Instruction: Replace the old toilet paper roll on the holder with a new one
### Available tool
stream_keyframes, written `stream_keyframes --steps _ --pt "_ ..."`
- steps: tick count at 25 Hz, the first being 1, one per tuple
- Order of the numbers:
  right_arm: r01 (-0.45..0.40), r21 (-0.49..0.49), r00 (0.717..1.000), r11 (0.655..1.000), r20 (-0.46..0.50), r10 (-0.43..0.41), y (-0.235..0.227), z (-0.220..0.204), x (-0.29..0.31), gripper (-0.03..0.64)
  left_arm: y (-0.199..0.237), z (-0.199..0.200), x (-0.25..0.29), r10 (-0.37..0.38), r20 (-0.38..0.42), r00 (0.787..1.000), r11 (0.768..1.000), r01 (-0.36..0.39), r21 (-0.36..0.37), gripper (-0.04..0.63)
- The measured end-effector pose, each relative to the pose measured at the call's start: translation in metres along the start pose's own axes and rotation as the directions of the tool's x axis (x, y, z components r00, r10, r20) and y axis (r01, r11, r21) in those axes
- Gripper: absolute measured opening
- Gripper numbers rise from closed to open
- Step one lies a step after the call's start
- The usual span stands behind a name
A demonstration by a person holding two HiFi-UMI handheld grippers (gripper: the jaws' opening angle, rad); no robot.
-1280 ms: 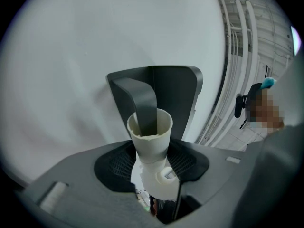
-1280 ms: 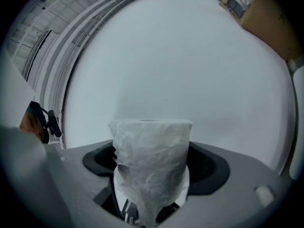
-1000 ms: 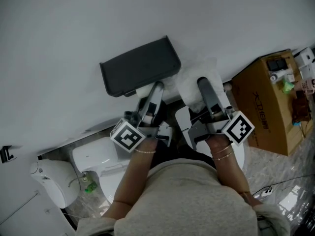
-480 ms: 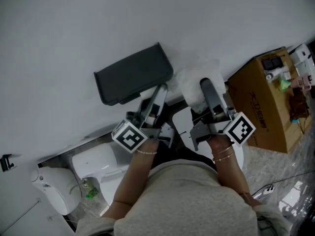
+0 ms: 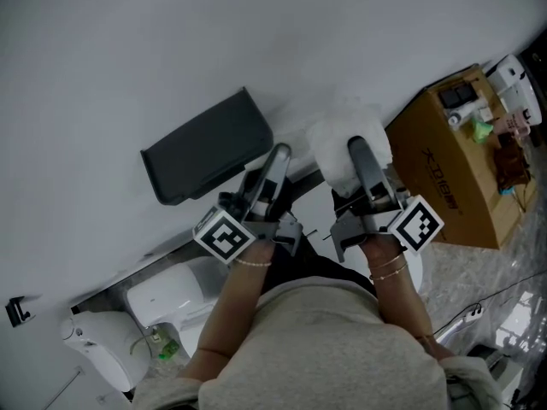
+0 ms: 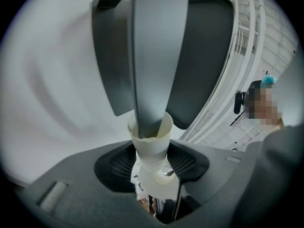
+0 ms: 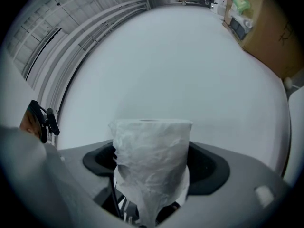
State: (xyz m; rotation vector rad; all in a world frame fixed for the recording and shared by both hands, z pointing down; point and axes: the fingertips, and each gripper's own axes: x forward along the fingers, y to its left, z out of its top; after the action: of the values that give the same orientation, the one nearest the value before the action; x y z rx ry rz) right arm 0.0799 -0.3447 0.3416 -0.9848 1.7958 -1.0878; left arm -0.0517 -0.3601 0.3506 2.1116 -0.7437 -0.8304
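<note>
Core (image 6: pixel 151 137) sits sleeved on my left gripper (image 5: pixel 279 154), a jaw run up its bore and the grip closed on it, which I read as a way to hold it clear of the holder (image 5: pixel 205 156) on the wall. My right gripper (image 5: pixel 355 148) pinches the new roll (image 7: pixel 151 160) just right of that holder, ready to load, I judge. Both of the 2 lie lengthwise along their jaws, ends facing the wall.

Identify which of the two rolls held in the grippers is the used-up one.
The bare cardboard tube held by the left gripper; the right gripper holds a roll that is full and plastic-wrapped.
</note>
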Motion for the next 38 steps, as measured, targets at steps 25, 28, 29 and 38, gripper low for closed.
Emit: stream_keyframes --steps 25,28,29,38 --pt "0.042 -0.025 0.992 0.999 0.120 -0.039 0.000 0.045 -0.050 0.430 -0.032 -0.058 0.017 -0.107 -0.148 0.983 0.994 0.102 -0.043 0.209" --pt "0.031 -0.020 0.994 0.999 0.108 -0.028 0.002 0.044 -0.047 0.430 -0.034 -0.057 0.011 -0.098 -0.143 0.985 0.995 0.095 -0.031 0.209" --pt "0.026 -0.018 0.995 1.000 0.102 -0.024 0.002 0.043 -0.045 0.430 -0.034 -0.056 0.009 -0.091 -0.140 0.986 0.996 0.089 -0.023 0.209" --pt "-0.005 0.028 1.000 1.000 0.003 0.005 0.003 0.010 -0.019 0.430 -0.032 -0.036 -0.025 -0.035 -0.078 0.996 0.999 0.037 0.029 0.209"
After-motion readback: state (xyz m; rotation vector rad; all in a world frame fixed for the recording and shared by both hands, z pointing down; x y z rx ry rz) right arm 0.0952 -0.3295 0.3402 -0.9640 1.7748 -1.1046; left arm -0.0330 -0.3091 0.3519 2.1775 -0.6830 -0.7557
